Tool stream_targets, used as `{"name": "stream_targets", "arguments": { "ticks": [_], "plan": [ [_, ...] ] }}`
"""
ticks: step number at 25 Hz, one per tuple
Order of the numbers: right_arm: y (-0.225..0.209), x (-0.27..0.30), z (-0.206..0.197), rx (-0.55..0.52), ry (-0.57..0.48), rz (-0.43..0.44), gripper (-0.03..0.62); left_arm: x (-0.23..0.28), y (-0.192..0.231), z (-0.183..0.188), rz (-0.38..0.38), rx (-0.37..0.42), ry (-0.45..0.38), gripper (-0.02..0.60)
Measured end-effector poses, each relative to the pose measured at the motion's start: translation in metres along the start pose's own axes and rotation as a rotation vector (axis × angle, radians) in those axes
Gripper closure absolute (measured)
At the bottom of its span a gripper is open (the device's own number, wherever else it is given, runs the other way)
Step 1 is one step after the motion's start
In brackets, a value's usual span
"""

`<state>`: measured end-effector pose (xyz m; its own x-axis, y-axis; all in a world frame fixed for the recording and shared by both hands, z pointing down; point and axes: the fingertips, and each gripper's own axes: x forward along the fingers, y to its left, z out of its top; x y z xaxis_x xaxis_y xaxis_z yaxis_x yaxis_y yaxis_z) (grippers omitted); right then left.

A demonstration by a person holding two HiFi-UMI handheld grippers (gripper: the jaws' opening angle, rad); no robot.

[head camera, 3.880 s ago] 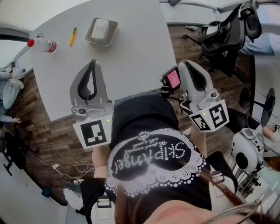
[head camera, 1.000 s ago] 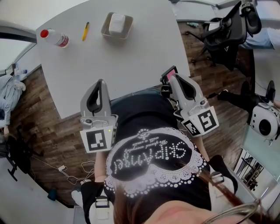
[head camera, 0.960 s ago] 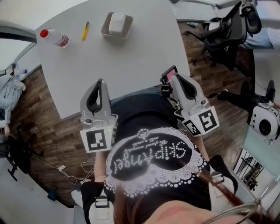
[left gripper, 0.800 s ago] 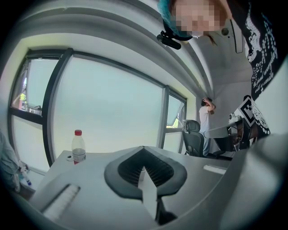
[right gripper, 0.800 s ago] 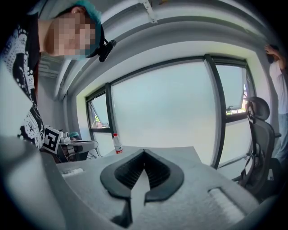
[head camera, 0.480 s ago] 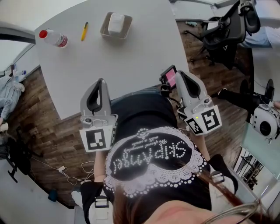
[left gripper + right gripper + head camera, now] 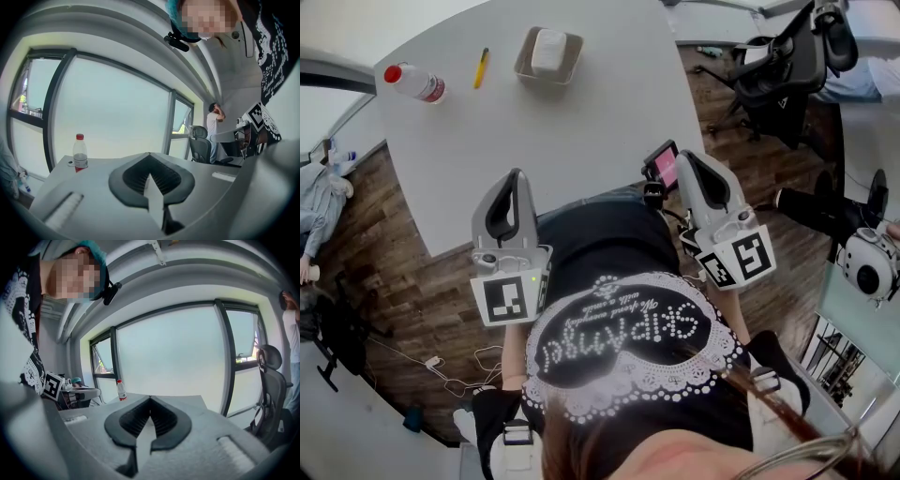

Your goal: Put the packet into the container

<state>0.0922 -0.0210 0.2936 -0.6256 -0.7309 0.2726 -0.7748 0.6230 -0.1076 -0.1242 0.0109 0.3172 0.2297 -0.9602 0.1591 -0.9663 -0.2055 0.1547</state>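
Packet (image 7: 549,50) lies in the container (image 7: 528,69) at the table's (image 7: 581,131) far side, task apparently done; left gripper (image 7: 515,175) and right gripper (image 7: 687,156) hang near, jaws together, empty, so best hold off, no reaching.

The table (image 7: 581,122) runs off the head view's top edge. The packet (image 7: 549,49) in the container (image 7: 525,66) is too small to show any print. The hands holding the left gripper (image 7: 517,174) and right gripper (image 7: 686,156) are hidden beneath them.
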Motion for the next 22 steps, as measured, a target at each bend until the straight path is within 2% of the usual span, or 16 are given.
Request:
{"name": "stream_targets", "arguments": {
  "ticks": [22],
  "plan": [
    [0.007, 0.0062, 0.0009, -0.005, -0.007, 0.031, 0.597, -0.0035, 0.0015, -0.0013, 0.01, 0.011, -0.002, 0.583]
  ]
}}
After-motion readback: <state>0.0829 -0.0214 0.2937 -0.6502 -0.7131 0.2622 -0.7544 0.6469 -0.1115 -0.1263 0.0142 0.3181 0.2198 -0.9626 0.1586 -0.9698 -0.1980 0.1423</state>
